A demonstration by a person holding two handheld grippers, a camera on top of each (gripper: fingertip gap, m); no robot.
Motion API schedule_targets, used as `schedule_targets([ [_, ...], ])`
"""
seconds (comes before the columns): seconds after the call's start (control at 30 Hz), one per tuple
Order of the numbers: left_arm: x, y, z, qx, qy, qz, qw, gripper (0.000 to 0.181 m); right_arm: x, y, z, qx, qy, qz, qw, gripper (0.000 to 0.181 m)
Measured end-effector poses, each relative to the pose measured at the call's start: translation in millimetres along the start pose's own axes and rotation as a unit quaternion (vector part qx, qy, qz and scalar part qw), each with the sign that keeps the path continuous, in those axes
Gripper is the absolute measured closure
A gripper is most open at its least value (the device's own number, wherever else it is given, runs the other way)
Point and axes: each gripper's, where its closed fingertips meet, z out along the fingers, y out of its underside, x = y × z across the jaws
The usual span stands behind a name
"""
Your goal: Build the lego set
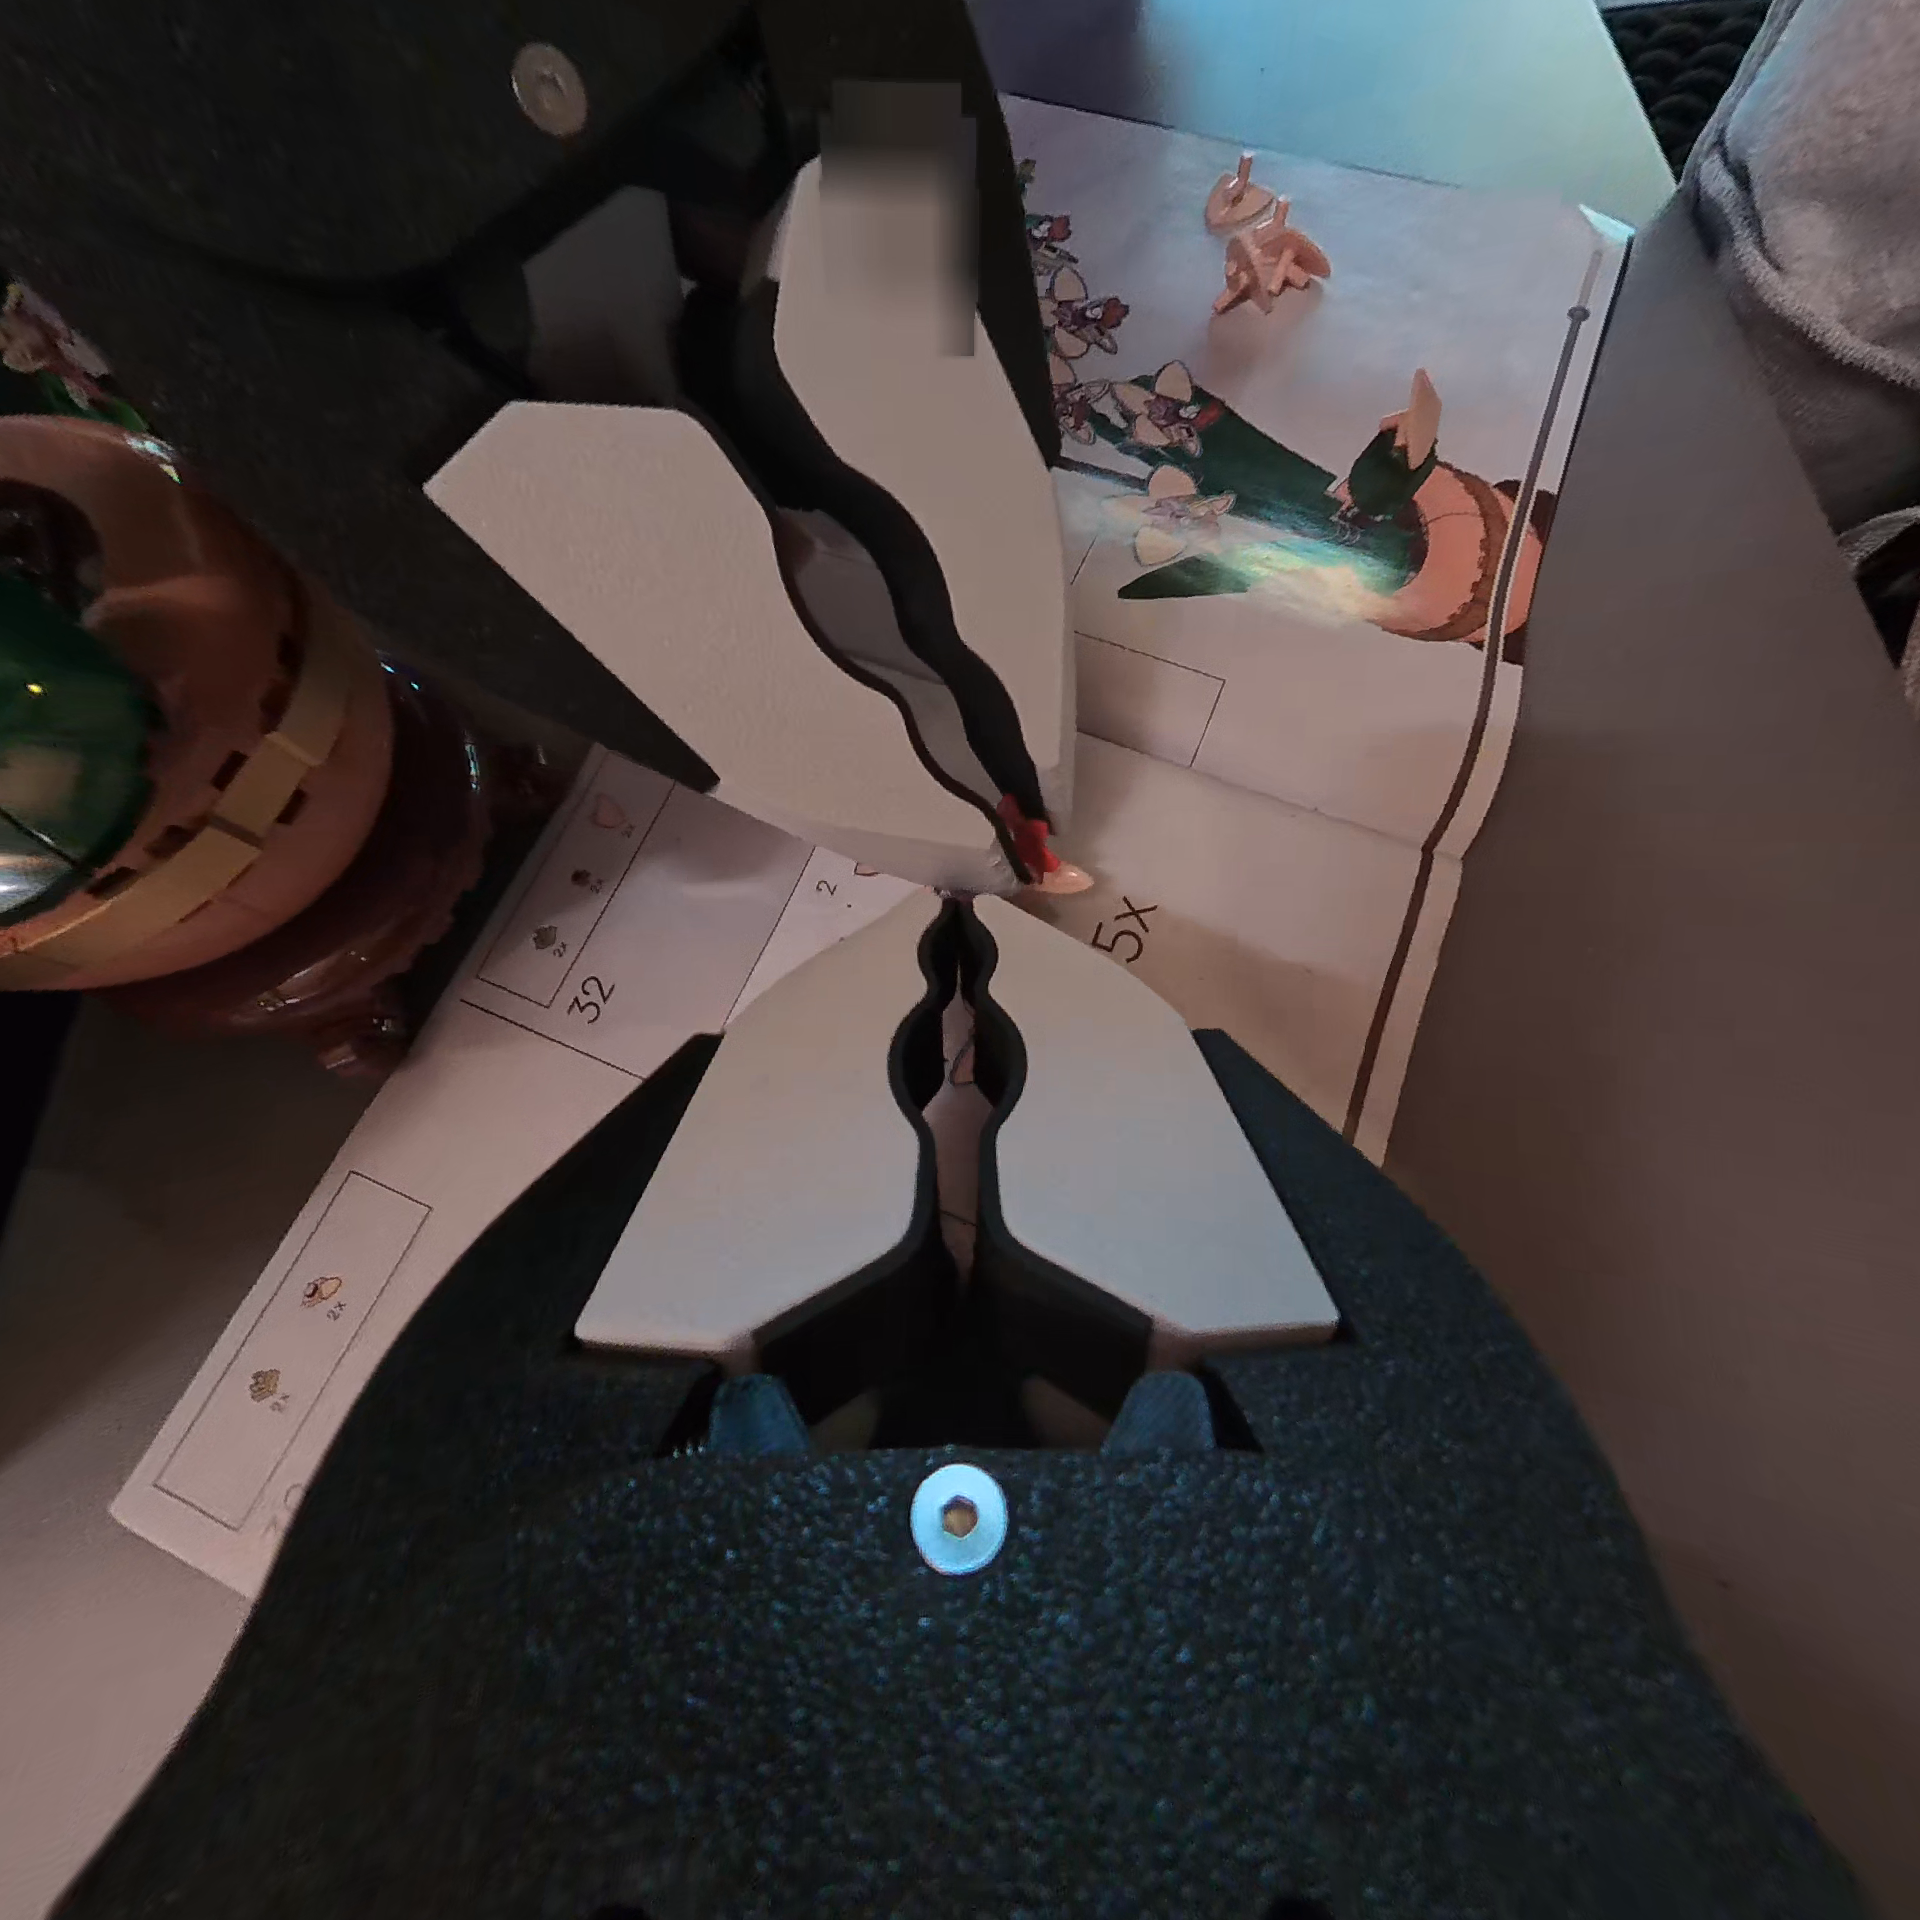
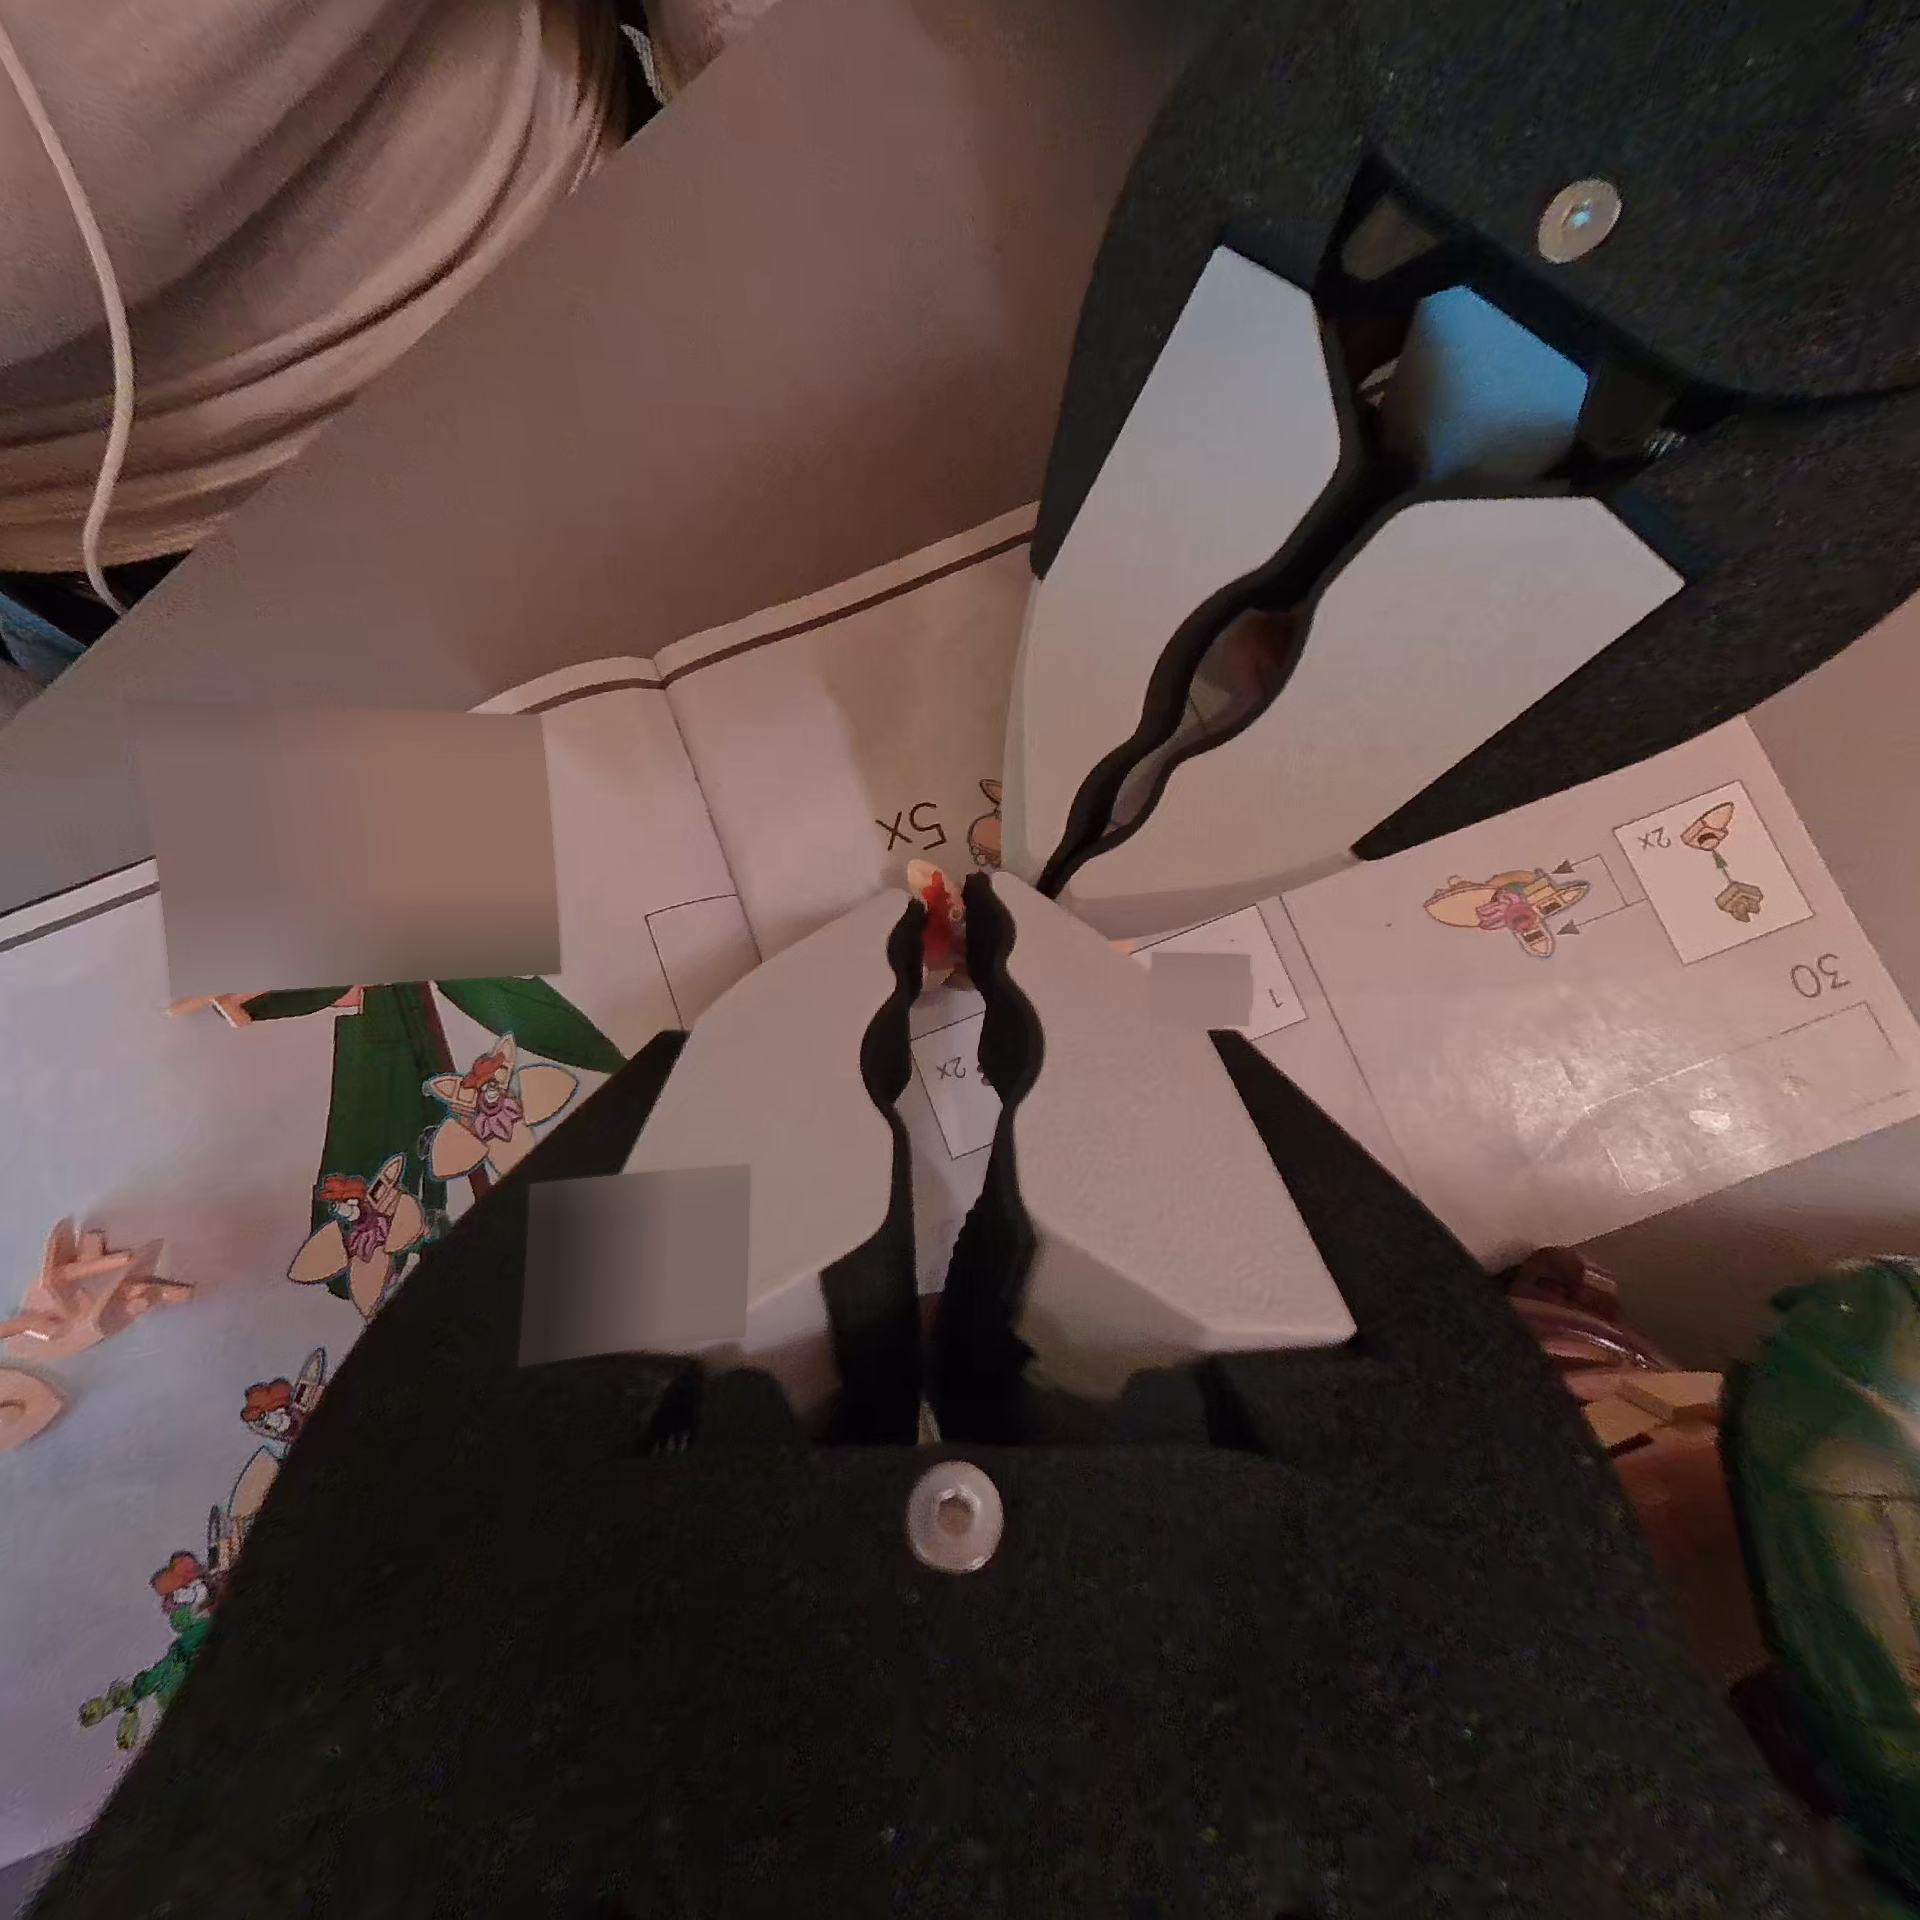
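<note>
My right gripper is shut on a small flower piece, red over cream, which sticks out past its tips. In the left wrist view the right gripper reaches in from the upper left with the flower piece at its tip. My left gripper is shut, tip to tip with the right one just above the open instruction booklet. I cannot see anything between its pads. It also shows in the right wrist view, coming in from the upper right.
A built flower pot with green leaves stands left of the booklet and also shows in the right wrist view. Loose pink flower pieces lie on the far page. A person's clothed body is close by the table edge. Both grippers' tips are close together, under 4 cm apart.
</note>
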Motion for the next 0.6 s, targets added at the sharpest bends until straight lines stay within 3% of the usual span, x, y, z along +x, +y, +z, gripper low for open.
schedule_targets([
  [0.6, -0.6, 4.4, -0.8, -0.033, 0.01, -0.001, 0.999, 0.181, 1.6, 0.2, -1.2, 0.04, 0.019, 0.024, 0.999, 0.173],
])
